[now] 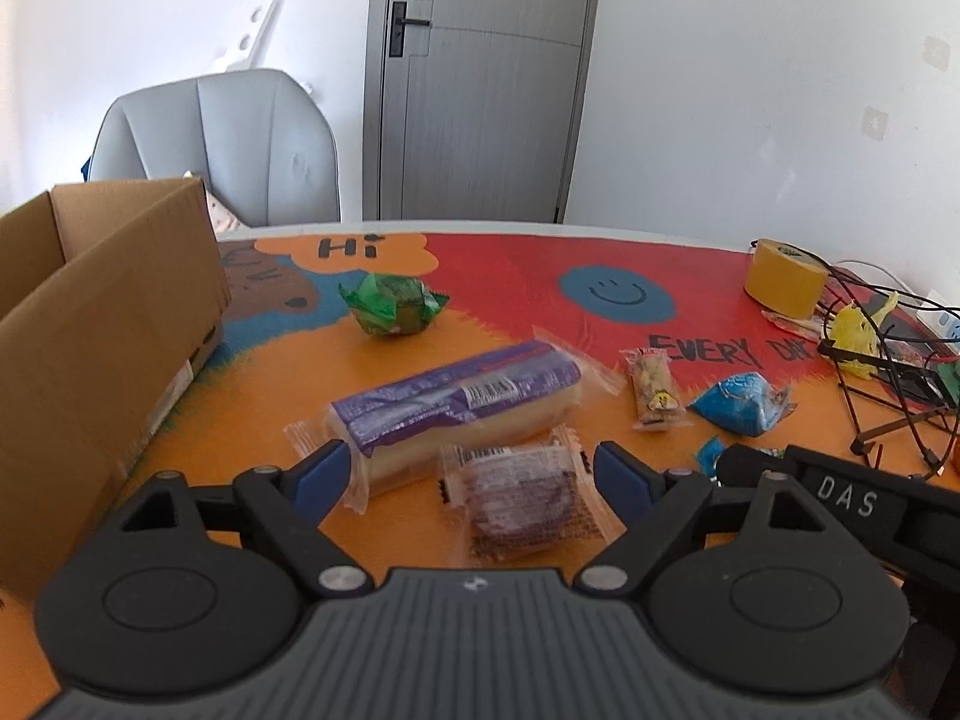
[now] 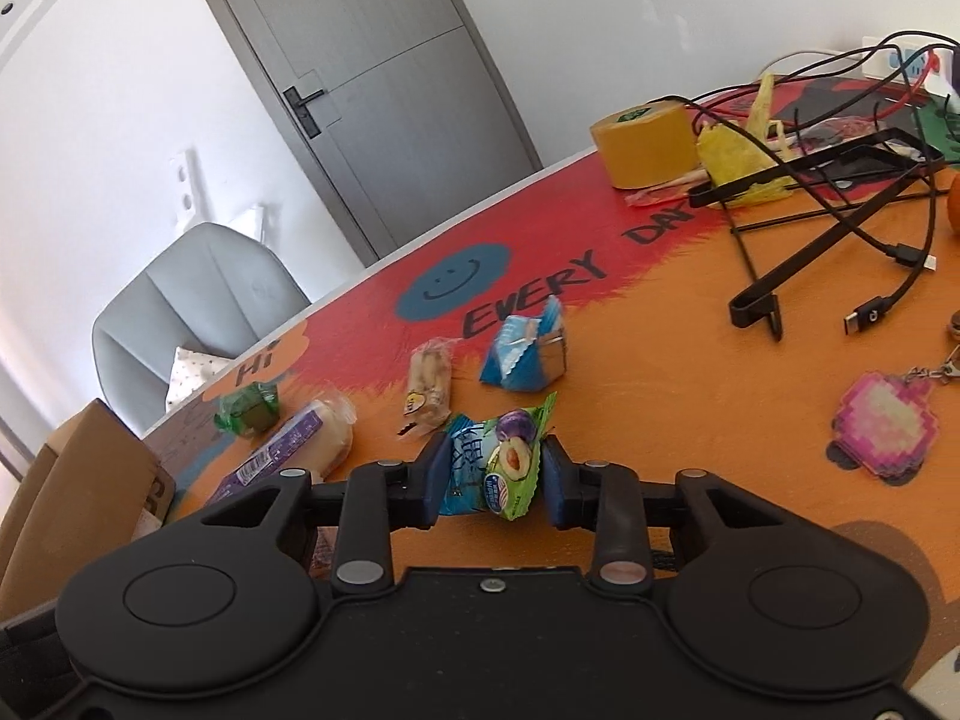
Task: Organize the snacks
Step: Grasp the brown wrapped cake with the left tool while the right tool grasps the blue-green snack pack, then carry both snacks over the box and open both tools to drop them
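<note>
In the left wrist view, the left gripper (image 1: 471, 474) is spread wide above a clear-wrapped dark cake (image 1: 519, 498), beside the purple-wrapped long bun (image 1: 459, 411). The pads should be lowered squarely around the packet before closing, so the bun is not caught. The cardboard box (image 1: 90, 324) stands at the left.

In the right wrist view, the right gripper (image 2: 495, 471) is clenched on a plum candy packet (image 2: 501, 462), apparently lifted. Cables (image 2: 840, 222) and a keychain (image 2: 879, 423) are cluttered to the right on the desk (image 2: 660, 372).
</note>
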Available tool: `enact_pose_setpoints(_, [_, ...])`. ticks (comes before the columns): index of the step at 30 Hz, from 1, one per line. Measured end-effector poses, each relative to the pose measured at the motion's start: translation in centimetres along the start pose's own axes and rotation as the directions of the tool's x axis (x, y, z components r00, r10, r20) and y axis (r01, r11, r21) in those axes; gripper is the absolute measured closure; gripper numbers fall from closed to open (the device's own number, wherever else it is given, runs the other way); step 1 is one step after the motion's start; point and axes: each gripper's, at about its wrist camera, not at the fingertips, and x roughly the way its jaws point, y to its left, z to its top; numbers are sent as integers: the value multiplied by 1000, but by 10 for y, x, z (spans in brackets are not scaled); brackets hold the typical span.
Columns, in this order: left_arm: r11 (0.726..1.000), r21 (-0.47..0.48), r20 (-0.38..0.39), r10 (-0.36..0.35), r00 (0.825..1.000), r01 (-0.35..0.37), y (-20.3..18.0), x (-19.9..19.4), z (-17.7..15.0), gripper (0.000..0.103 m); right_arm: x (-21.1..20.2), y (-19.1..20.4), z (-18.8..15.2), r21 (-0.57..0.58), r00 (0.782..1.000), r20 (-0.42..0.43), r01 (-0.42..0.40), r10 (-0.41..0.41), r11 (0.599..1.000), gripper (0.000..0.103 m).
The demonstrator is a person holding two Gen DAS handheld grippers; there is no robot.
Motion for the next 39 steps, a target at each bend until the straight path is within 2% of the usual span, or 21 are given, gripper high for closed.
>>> enact_pose_setpoints(7, [999,28,-2,28,1000,-28,-16,3,-7,15,-8,-4,4,2,1000,25,7,-7,1000,70])
enact_pose_setpoints(10, [998,55,-25,26,999,-25,-25,9,-11,16,-8,-1,4,-10,1000,24,2,-1,1000,70])
enact_pose_setpoints(11, [998,64,-27,30,999,-28,-27,10,-12,23,-9,0,4,-16,1000,23,0,1,1000,70])
enact_pose_setpoints(12, [997,69,-34,33,999,-31,-28,11,-13,34,-9,2,3,-22,1000,23,-2,2,1000,70])
enact_pose_setpoints(13, [997,68,-34,34,999,-31,-28,11,-14,36,-9,3,3,-26,1000,22,-5,5,1000,70])
enact_pose_setpoints(15, [998,64,-33,31,999,-28,-26,9,-13,55,-9,5,2,-35,1000,21,-10,11,999,70])
enact_pose_setpoints(18, [999,47,-38,11,999,-9,-20,5,-11,62,-8,8,1,-56,1000,25,4,-2,998,70])
enact_pose_setpoints(23, [1000,2,-50,9,999,-9,-4,-3,-11,64,-1,8,-3,-55,1000,-5,2,-2,998,70])
enact_pose_setpoints(28, [1000,-26,-27,-9,1000,8,11,-20,-7,64,-10,14,-13,-15,1000,-9,-12,12,1000,70])
enact_pose_setpoints(39, [997,-56,13,-50,999,51,44,-48,3,64,-37,58,-24,-59,999,24,-45,46,997,70])
